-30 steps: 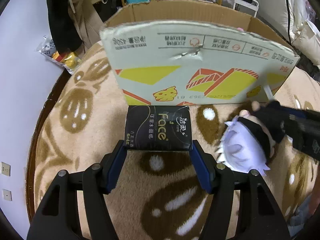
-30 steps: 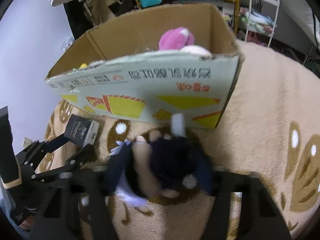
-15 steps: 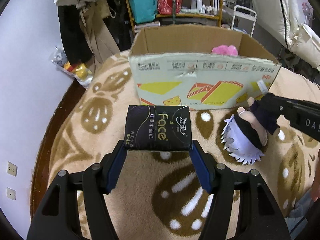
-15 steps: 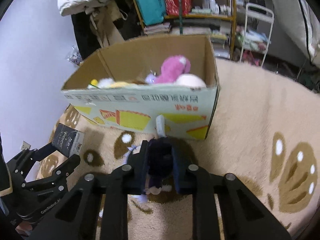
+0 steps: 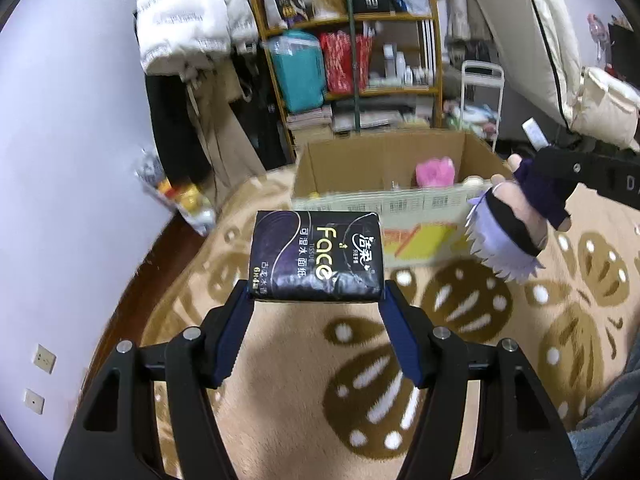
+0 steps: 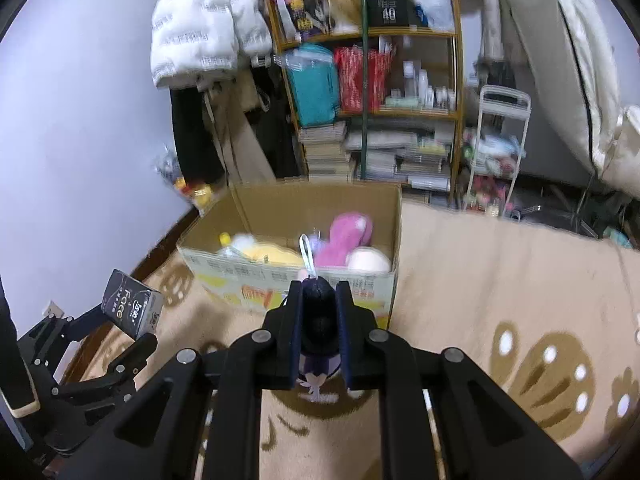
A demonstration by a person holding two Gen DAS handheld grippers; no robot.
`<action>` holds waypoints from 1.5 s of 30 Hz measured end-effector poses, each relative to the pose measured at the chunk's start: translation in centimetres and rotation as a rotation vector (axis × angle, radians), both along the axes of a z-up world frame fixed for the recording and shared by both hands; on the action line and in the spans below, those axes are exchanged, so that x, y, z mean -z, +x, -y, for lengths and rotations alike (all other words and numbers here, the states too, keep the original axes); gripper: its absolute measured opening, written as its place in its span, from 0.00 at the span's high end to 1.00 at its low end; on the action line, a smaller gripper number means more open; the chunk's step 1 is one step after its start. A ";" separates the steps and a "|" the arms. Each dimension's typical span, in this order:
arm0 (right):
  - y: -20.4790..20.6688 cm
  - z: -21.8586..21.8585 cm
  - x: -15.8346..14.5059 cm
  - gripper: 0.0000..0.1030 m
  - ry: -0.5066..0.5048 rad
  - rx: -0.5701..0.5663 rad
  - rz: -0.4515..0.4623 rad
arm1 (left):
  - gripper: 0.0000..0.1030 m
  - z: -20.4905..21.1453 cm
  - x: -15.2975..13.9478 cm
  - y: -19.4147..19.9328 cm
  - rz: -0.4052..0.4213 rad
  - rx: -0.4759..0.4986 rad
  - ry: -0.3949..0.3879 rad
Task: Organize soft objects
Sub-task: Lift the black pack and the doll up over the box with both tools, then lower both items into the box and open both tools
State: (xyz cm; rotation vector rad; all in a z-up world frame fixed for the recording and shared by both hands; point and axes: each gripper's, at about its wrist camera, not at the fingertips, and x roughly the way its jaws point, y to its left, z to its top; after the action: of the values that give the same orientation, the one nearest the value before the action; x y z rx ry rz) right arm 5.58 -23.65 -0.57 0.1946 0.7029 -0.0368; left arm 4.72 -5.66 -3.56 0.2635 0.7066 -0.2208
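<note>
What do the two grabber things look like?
Both grippers, left and right, are black frames full of triangle holes, dotted with silver bolts. Their jaws wear blue pads. White letters mark the side of each. No cables or sleeves show.

I see a pale lilac wall [image 5: 72,128] on the left with two outlets [image 5: 44,358] low down. A beige rug [image 6: 500,280] with brown prints covers the dark wood floor [image 5: 132,284]. At the back stands a wooden shelf [image 6: 372,80] crammed with bags, bottles and stacked books. A white puffer jacket [image 6: 200,24] hangs left of it, a white cart [image 6: 496,148] stands to its right.
</note>
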 end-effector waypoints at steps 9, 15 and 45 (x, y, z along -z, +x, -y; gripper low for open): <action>-0.7 1.2 -4.6 0.84 -0.014 0.021 0.157 | 0.38 -1.0 -3.8 0.2 0.150 -0.031 -0.053; 0.5 1.8 -5.2 0.84 -0.018 0.031 0.207 | 0.38 -0.3 -5.3 1.9 0.209 -0.017 -0.046; 6.7 2.6 -0.3 0.83 -0.060 0.016 0.233 | 0.38 4.5 -0.6 11.8 0.116 0.092 0.029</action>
State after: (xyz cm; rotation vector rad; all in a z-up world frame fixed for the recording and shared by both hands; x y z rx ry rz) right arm 12.24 -26.29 -0.31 0.1445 0.4677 -0.0499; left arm 16.47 -10.20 -2.96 0.3336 0.5837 -0.2806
